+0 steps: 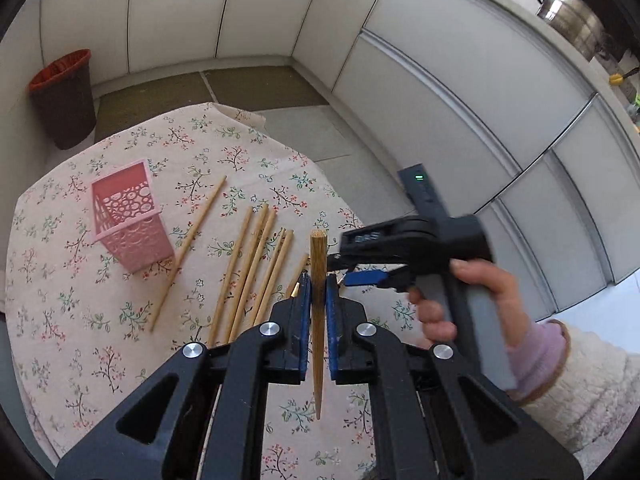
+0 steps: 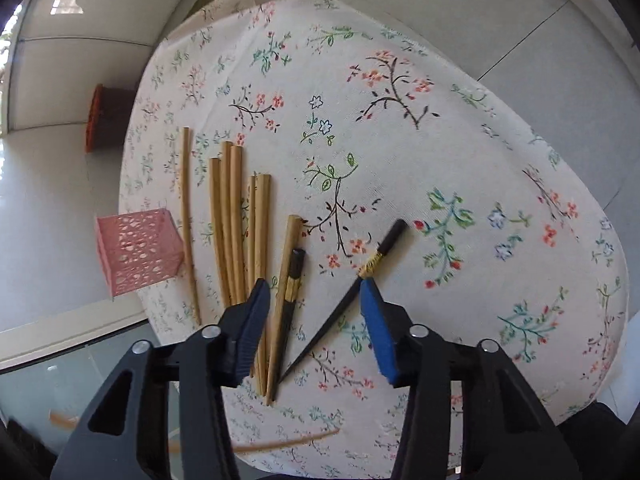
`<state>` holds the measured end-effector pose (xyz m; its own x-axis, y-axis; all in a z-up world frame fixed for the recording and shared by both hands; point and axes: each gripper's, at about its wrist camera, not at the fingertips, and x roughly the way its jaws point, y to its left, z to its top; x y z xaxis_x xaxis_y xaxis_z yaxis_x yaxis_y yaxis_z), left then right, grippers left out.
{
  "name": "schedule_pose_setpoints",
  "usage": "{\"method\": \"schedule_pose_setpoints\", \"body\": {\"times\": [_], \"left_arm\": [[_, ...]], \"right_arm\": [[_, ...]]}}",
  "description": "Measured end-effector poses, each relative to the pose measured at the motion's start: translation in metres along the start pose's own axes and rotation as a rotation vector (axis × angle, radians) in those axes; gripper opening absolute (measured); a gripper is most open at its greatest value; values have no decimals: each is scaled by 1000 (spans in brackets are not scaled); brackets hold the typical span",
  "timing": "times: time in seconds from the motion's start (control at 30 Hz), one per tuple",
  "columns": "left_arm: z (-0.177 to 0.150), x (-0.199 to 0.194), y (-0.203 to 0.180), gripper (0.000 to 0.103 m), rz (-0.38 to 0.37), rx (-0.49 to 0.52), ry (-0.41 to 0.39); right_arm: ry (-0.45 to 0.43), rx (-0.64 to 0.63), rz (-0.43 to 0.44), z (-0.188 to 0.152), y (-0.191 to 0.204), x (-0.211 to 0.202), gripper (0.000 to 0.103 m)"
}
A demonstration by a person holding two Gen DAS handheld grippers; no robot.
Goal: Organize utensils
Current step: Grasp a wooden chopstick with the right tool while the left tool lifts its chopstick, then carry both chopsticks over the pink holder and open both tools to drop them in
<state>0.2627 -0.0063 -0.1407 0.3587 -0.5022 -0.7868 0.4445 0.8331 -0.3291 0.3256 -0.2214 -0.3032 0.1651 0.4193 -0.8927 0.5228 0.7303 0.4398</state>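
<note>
The left gripper (image 1: 318, 304) points steeply down, jaws clamped on a chopstick (image 1: 318, 280), while the right gripper (image 2: 314, 320), held in a sleeved hand (image 1: 472, 300), tilts down with jaws partly apart, gripping nothing.

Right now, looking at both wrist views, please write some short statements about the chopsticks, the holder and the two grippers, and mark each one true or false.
1. The left gripper is shut on a wooden chopstick. True.
2. The pink holder already contains several chopsticks. False: it looks empty; the wooden chopsticks lie on the floral tablecloth.
3. Two black chopsticks lie on the cloth below the right gripper. True.
4. The right gripper holds a black chopstick. False: its jaws are apart, pressing nothing.
5. The pink holder lies on its side. False: it stands upright.
</note>
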Motion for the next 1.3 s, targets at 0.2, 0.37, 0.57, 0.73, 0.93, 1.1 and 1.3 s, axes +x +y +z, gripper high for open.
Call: {"method": "schedule_pose_setpoints", "body": {"times": [0.2, 0.37, 0.57, 0.73, 0.93, 1.1, 1.3], "left_arm": [[-22, -40, 9, 6, -52, -18, -81], [-29, -59, 20, 6, -66, -12, -126], [-34, -87, 27, 6, -36, -42, -169], [-42, -108, 22, 6, -5, -53, -217], [-47, -132, 9, 6, 38, -65, -267], [-40, -162, -9, 7, 90, -48, -328], [-15, -192, -21, 6, 189, -33, -394]], "right_arm": [[-23, 24, -102, 16, 25, 20, 25], [-23, 43, -138, 19, 47, 39, 13], [-81, 68, -114, 6, 52, 39, 8], [-178, -40, -49, -30, 57, -6, 8], [-299, -216, 21, -87, 66, -85, 8], [-396, -327, 79, -120, 78, -154, 8], [-515, -433, 138, -137, 108, -226, 8]]}}
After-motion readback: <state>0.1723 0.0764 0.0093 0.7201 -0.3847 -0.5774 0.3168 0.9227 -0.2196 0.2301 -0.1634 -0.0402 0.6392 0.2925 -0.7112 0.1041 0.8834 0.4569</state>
